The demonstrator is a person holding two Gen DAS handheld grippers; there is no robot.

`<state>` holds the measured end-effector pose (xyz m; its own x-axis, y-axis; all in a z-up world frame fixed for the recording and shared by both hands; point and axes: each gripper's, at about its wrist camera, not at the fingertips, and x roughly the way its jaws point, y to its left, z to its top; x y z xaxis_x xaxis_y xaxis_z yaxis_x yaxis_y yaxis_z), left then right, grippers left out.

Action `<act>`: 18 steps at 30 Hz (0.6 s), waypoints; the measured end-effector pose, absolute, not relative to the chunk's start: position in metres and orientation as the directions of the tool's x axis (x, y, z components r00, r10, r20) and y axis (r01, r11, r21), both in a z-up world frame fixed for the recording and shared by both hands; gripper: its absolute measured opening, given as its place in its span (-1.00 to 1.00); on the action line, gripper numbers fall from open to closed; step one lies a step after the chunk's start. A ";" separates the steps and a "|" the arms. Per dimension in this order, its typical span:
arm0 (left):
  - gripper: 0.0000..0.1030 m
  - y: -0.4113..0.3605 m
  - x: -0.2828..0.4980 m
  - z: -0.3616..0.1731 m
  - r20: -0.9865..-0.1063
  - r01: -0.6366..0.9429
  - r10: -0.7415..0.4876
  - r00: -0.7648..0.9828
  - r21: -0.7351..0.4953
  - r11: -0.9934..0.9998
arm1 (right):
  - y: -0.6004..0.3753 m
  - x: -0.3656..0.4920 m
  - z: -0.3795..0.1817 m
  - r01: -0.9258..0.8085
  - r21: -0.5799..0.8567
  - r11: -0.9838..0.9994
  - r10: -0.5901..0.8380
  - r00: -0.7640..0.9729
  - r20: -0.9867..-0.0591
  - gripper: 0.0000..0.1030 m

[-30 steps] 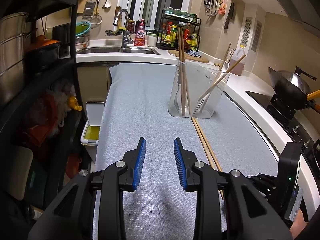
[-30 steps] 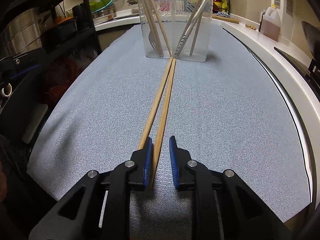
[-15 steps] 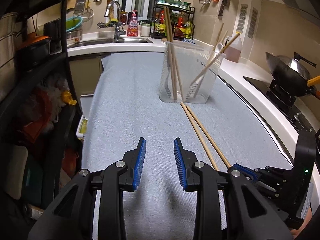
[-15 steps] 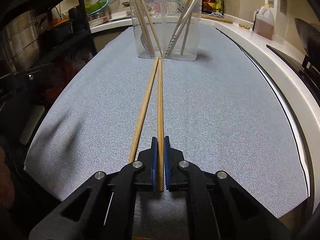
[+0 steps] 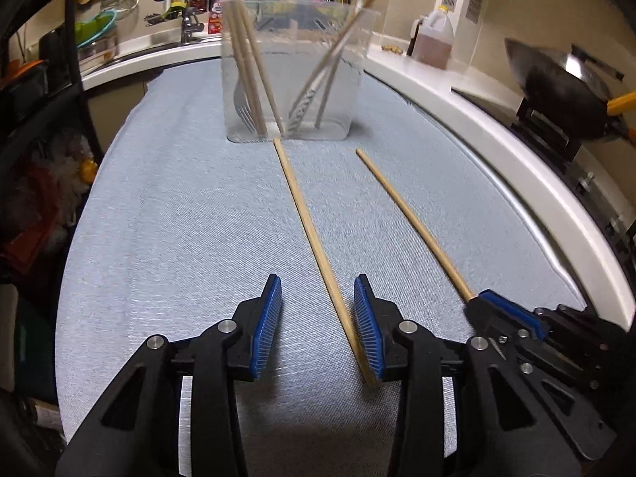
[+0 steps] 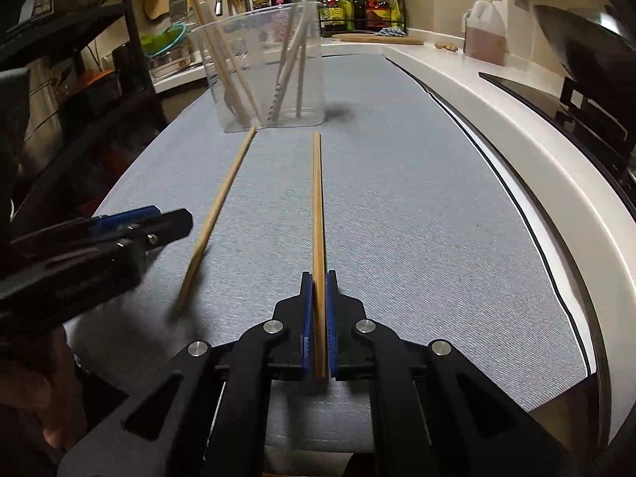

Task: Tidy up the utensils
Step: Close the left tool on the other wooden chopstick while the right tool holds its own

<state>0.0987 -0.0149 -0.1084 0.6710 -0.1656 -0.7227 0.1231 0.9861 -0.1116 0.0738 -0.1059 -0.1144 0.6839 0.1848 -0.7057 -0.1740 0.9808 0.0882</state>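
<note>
Two wooden chopsticks are on the grey mat. My right gripper (image 6: 317,278) is shut on the near end of one chopstick (image 6: 317,198), which points toward the clear utensil holder (image 6: 262,67); the same chopstick (image 5: 413,222) and the right gripper (image 5: 489,298) show in the left wrist view. My left gripper (image 5: 317,290) is open around the near end of the other chopstick (image 5: 310,230), which runs close beside its right finger. That chopstick (image 6: 216,214) lies to the left in the right wrist view. The clear holder (image 5: 294,79) holds chopsticks, a fork and other utensils.
The grey mat (image 5: 159,238) covers the counter. A wok (image 5: 556,87) sits on the stove at right, with an oil jug (image 5: 433,39) behind. A sink (image 5: 179,4) and a spice rack (image 6: 357,4) stand at the back. A black shelf (image 5: 39,119) stands left.
My right gripper has closed on one chopstick and drawn it to the right, away from the other. My left gripper has moved right and forward, so that it straddles the second chopstick.
</note>
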 end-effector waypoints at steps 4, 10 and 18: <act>-0.25 -0.028 0.101 -0.116 -0.743 0.120 -0.133 0.656 -0.071 0.990 | -0.113 0.071 -0.117 -0.169 0.104 0.980 0.192 0.680 -0.708 -0.81; -0.56 -0.029 0.094 -0.114 -0.739 0.122 -0.090 0.667 -0.010 0.992 | -0.112 0.068 -0.118 -0.170 0.099 0.981 0.189 0.682 -0.706 -0.81; -0.88 0.004 0.084 -0.114 -0.740 0.090 -0.083 0.668 -0.031 0.995 | -0.106 0.068 -0.118 -0.165 0.089 0.982 0.179 0.686 -0.705 -0.87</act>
